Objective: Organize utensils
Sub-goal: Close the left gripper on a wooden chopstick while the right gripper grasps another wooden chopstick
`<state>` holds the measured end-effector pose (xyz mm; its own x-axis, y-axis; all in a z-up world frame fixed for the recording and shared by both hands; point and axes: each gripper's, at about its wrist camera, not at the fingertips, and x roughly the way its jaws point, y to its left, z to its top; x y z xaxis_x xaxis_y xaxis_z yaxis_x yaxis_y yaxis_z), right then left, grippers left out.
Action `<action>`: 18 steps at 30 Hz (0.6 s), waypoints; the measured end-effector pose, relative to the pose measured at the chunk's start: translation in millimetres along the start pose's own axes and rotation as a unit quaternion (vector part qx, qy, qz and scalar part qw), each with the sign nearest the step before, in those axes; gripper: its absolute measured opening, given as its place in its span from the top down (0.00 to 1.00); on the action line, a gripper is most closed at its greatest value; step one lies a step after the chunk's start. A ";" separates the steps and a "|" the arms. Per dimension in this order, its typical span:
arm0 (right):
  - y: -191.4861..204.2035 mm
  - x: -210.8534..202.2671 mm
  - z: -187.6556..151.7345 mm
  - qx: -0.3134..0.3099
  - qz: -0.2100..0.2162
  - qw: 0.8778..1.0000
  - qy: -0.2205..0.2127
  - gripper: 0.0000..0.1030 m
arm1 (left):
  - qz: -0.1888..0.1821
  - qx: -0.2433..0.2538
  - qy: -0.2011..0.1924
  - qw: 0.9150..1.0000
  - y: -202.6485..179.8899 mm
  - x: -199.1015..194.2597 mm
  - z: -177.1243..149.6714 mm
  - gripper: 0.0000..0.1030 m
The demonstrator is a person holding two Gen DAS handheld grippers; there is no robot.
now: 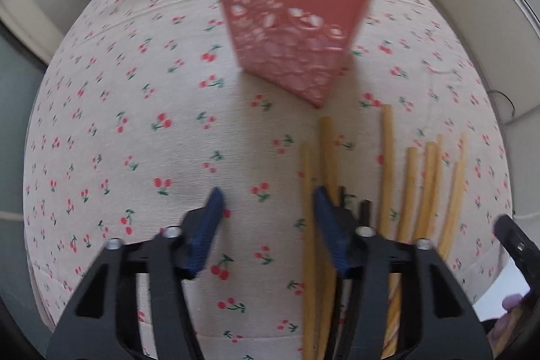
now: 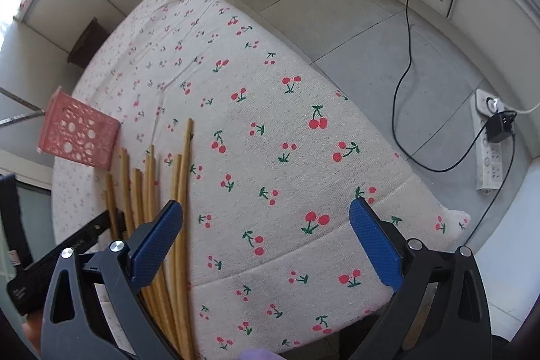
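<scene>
Left gripper [image 1: 268, 201] jaws apart, holding nothing, above the cherry-print surface [image 1: 135, 123]. Right gripper [image 2: 266, 211] jaws wide apart, also holding nothing. Wooden chopsticks [image 1: 410, 188] lie side by side between the grippers. Beyond them stands the pink basket [image 1: 290, 22], upright.

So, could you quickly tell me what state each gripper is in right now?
Left gripper: open, holding nothing, beside the chopsticks.
Right gripper: open wide, holding nothing.
</scene>
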<state>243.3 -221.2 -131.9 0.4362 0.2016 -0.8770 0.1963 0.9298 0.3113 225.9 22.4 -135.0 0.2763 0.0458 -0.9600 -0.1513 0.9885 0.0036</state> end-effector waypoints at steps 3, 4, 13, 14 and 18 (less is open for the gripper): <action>8.5 4.6 1.0 -0.017 -0.010 1.000 0.012 0.07 | -0.016 0.023 -0.003 1.000 -12.3 -10.7 -2.9 0.88; 13.5 6.6 3.4 -0.019 -0.014 1.000 0.019 0.07 | -0.024 0.026 -0.005 0.999 -16.8 -8.0 -0.4 0.93; 36.6 28.6 37.9 0.022 -0.033 0.997 0.064 0.20 | -0.069 -0.018 -0.001 0.997 37.1 6.3 -2.4 0.95; 38.1 29.8 40.0 0.026 -0.035 0.997 0.065 0.21 | -0.072 -0.022 0.000 0.997 41.0 6.6 -2.0 0.95; 47.3 37.3 49.8 0.037 -0.064 0.994 0.075 0.25 | -0.073 -0.021 0.003 0.997 43.0 12.3 -0.4 0.95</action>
<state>312.6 -185.1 -131.6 0.2687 0.1312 -0.9542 0.3091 0.9265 0.2144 222.4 65.4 -146.7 0.2931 -0.0988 -0.9510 -0.1489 0.9778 -0.1474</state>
